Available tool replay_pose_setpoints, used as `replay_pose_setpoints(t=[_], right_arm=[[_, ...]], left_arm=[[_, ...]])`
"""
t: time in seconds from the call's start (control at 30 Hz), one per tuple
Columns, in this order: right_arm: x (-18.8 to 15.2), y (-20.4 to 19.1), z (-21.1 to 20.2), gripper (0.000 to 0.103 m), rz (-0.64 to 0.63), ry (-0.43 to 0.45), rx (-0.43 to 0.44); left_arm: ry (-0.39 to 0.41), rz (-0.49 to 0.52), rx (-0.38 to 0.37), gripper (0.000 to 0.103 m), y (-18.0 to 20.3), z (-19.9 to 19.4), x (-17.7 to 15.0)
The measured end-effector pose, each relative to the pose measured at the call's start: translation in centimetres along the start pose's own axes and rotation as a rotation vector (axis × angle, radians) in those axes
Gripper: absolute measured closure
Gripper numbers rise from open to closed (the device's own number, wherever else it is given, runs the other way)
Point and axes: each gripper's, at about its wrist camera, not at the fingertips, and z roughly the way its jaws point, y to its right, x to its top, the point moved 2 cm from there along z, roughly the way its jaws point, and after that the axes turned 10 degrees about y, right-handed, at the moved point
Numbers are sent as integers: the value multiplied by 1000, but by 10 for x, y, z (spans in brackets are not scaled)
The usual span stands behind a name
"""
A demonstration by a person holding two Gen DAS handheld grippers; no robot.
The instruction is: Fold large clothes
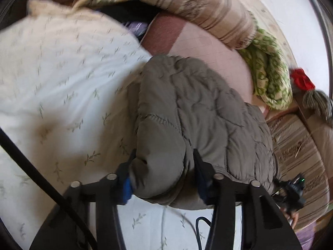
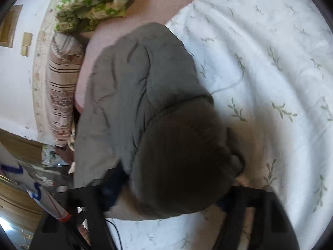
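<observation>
A grey-brown quilted padded jacket (image 1: 199, 112) lies bunched on a white bedspread with a leaf print (image 1: 62, 87). My left gripper (image 1: 164, 166) is shut on a thick fold of the jacket at its near edge, one finger on each side of the fold. In the right wrist view the same jacket (image 2: 145, 95) fills the middle, over the white bedspread (image 2: 260, 62). My right gripper (image 2: 166, 189) is shut on the jacket's near bulge, which hides most of both fingers. The right gripper also shows at the lower right of the left wrist view (image 1: 295, 189).
A striped beige bolster (image 1: 208, 6) and a green-and-cream patterned quilt (image 1: 268, 70) lie along the wall side of the bed. A red cloth (image 1: 301, 79) sits beyond them. A pink sheet (image 1: 208, 48) shows under the jacket. A black cable (image 1: 31, 166) crosses the lower left.
</observation>
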Motion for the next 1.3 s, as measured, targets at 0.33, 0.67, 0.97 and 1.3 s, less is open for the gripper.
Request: replay_pose_setpoints(t=[0.33, 0.67, 0.97, 1.3], right_arm=[[-16, -1, -32, 24, -78, 27, -102], [-14, -17, -117, 18, -156, 386, -355], [-64, -63, -138, 16, -342, 432, -361], [-108, -144, -93, 19, -717, 446, -394]], left_arm=[[-17, 9, 57, 36, -18, -22, -12], [287, 173, 317, 30, 28, -121, -14], [396, 224, 453, 23, 68, -210, -66], [405, 215, 481, 22, 82, -264, -92]])
